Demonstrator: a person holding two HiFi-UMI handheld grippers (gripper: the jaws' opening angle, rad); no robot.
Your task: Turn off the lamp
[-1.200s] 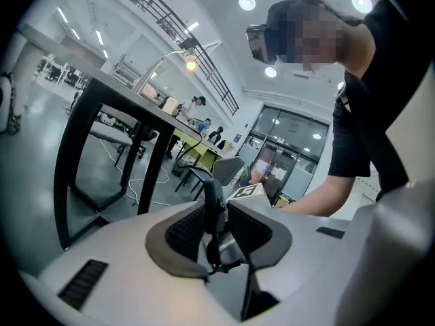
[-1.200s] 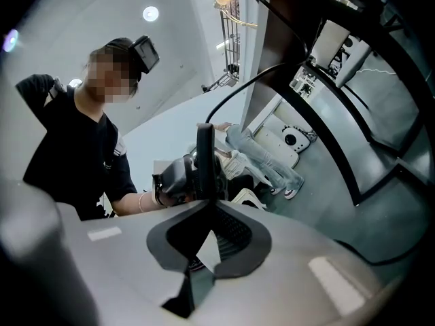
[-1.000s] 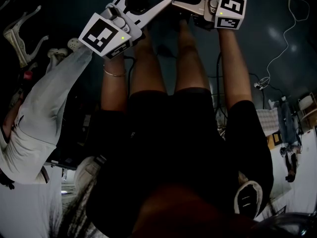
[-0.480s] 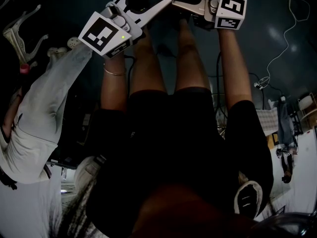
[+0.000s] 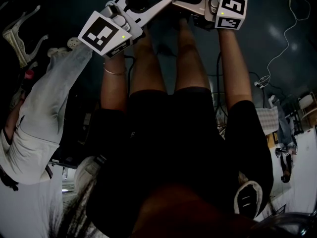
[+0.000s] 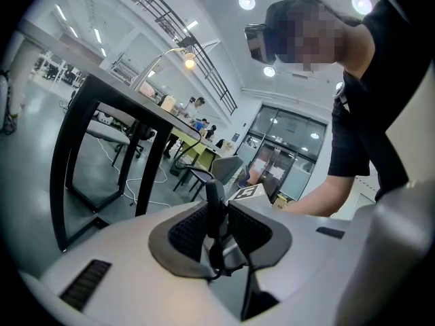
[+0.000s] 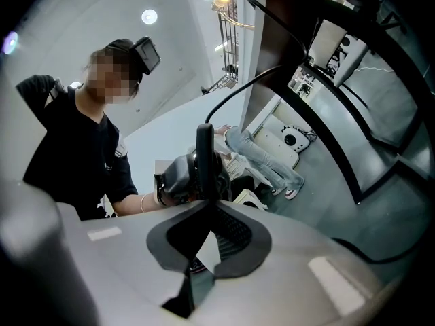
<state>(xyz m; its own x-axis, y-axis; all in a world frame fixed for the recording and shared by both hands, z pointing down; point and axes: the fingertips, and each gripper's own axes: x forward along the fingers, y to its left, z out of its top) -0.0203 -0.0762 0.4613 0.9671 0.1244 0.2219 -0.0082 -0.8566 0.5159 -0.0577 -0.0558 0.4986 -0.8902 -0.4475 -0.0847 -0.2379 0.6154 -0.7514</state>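
left hand-held gripper point(image 6: 215, 202), right hand-held gripper point(image 7: 204, 161): closed, empty | lamp point(image 6: 188, 60) lit on table point(image 6: 115, 90) | we reckon it's light and tippy, so tap gently, low down

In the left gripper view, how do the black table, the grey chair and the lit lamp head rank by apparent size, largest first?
1. black table, by far the largest, but also nearest the camera
2. grey chair
3. lit lamp head, smallest
Distances differ, so true sizes stay unsure.

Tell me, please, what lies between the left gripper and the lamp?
In the left gripper view, the edge of the dark table and a chair below it lie between the left gripper and the lit lamp; otherwise open air.
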